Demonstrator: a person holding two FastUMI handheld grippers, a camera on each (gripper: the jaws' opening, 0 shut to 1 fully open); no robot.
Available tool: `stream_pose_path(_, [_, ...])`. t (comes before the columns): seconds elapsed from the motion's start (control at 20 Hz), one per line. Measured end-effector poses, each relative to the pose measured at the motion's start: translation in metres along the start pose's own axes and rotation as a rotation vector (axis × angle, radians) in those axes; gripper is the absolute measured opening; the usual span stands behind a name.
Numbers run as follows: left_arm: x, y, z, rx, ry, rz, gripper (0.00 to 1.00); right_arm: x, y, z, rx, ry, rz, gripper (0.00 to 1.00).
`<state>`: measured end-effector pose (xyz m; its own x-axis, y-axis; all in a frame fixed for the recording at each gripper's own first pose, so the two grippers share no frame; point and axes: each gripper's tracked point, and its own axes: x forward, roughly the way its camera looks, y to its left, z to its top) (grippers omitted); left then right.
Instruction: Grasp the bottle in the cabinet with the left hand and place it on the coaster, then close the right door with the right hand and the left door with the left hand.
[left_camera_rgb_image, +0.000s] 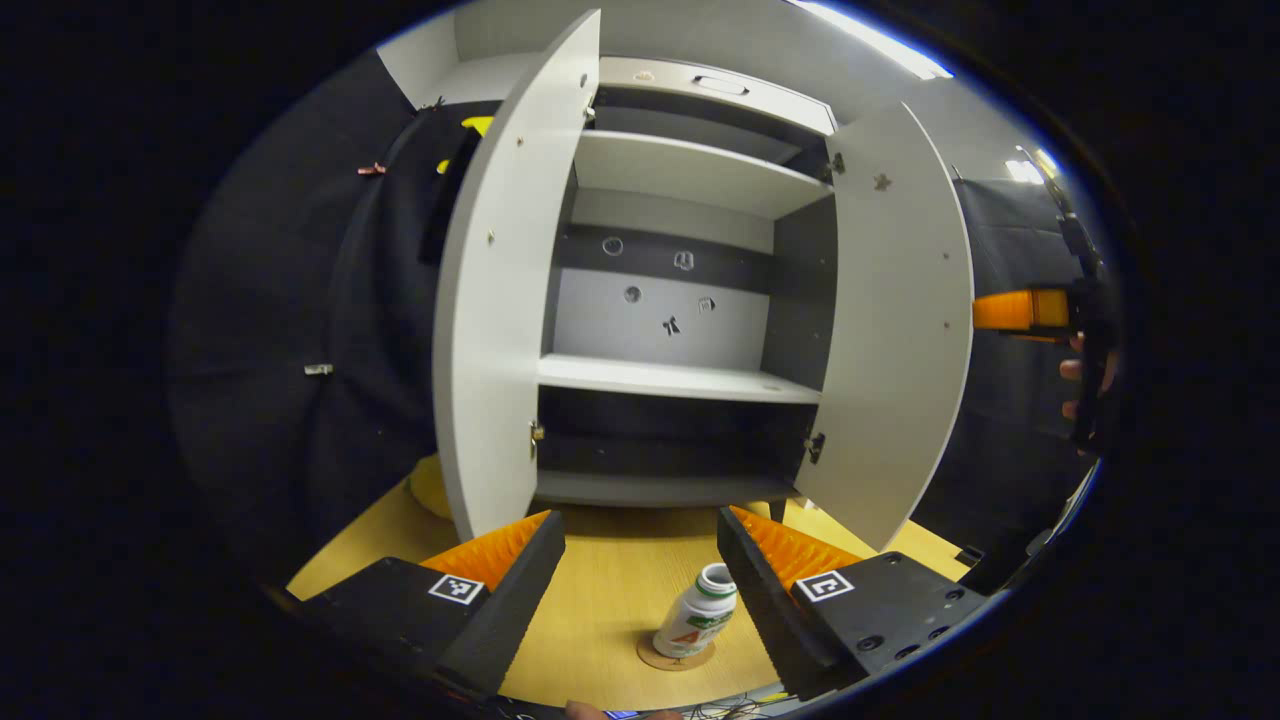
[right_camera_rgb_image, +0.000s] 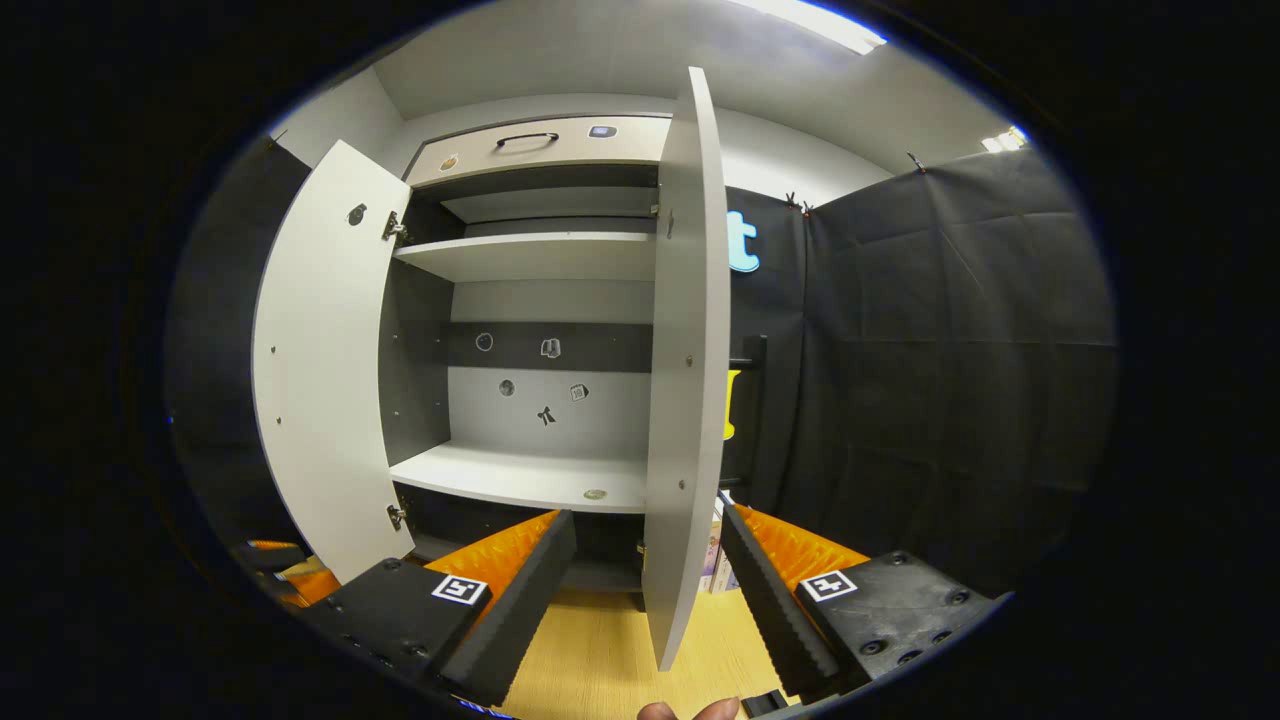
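You are looking at the small white plastic bottle with a green label standing upright on the round cork coaster on the pale wooden bench, so the placing looks done. Your left gripper is hanging with its jaws spread wide, holding nothing, the bottle just inside its right finger. Your right gripper is also gaping and empty, facing the edge of the tall grey cabinet's right door. That panel is stiff, flat and smooth; it should swing lightly on its hinges, so you are better pushing its outer face near the free edge than pinching it. The left door is standing open too.
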<state>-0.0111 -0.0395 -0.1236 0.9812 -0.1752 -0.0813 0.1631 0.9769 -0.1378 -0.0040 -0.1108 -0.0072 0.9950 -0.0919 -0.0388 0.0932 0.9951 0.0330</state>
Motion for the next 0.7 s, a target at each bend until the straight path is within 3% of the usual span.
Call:
stream_pose_path(0.2, [-0.016,0.033,0.058,0.074,-0.020,0.087,0.97,0.000,-0.033,0.006,-0.031,0.009,-0.048,0.97])
stream_pose_path(0.5, [-0.022,0.048,0.122,-0.004,-0.064,0.173,0.97,0.021,-0.082,0.013,0.010,0.030,-0.091,0.97])
stream_pose_path(0.7, [-0.017,0.064,0.139,0.051,-0.069,0.249,0.97,0.044,-0.102,0.019,0.008,0.012,-0.090,0.98])
